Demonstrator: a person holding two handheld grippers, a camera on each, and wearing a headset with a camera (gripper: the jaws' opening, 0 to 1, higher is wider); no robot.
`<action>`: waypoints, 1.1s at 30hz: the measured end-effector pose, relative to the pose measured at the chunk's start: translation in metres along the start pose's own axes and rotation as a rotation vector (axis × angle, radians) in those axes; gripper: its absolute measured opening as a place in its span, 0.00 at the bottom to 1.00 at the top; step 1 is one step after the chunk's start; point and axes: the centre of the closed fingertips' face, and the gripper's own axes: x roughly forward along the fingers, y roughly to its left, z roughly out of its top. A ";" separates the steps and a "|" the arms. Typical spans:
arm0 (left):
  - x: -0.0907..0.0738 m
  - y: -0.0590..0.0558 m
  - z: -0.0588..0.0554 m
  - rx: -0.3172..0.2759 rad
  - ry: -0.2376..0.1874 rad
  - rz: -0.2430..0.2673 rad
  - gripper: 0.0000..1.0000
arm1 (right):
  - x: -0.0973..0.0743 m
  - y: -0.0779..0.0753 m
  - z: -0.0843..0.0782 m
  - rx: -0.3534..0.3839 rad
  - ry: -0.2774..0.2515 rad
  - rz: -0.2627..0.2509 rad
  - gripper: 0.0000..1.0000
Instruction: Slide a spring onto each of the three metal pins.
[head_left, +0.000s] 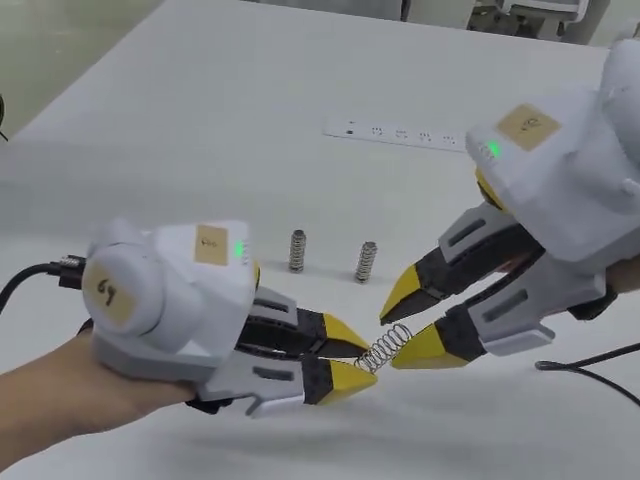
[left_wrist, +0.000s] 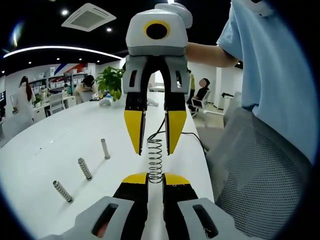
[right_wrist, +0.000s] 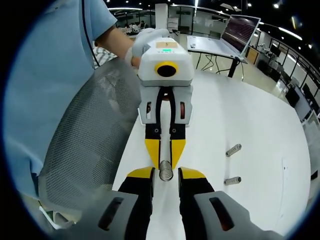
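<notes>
Above white table (head_left: 200, 120) | left tool (head_left: 366, 362) clamped on thin silvery coil spring (head_left: 386, 347) | right tool (head_left: 390, 340) parted around its far end

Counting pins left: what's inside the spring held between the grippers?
Nothing visible: through the spring's open coils only background shows. Its near end is covered by the left gripper's jaws.

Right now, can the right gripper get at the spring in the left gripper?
Likely yes: the left gripper holds one end of the spring, and the free end lies between the open fingers of the right gripper, nothing blocking.
</notes>
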 end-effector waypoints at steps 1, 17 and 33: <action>0.000 0.000 0.000 0.000 0.001 0.000 0.02 | 0.002 -0.001 -0.001 -0.001 0.003 0.005 0.16; 0.002 0.002 0.006 0.007 -0.009 0.000 0.02 | 0.009 -0.004 -0.006 -0.016 0.024 0.034 0.10; 0.004 0.001 0.006 0.007 -0.007 -0.006 0.03 | 0.010 -0.005 -0.010 0.013 0.039 0.040 0.08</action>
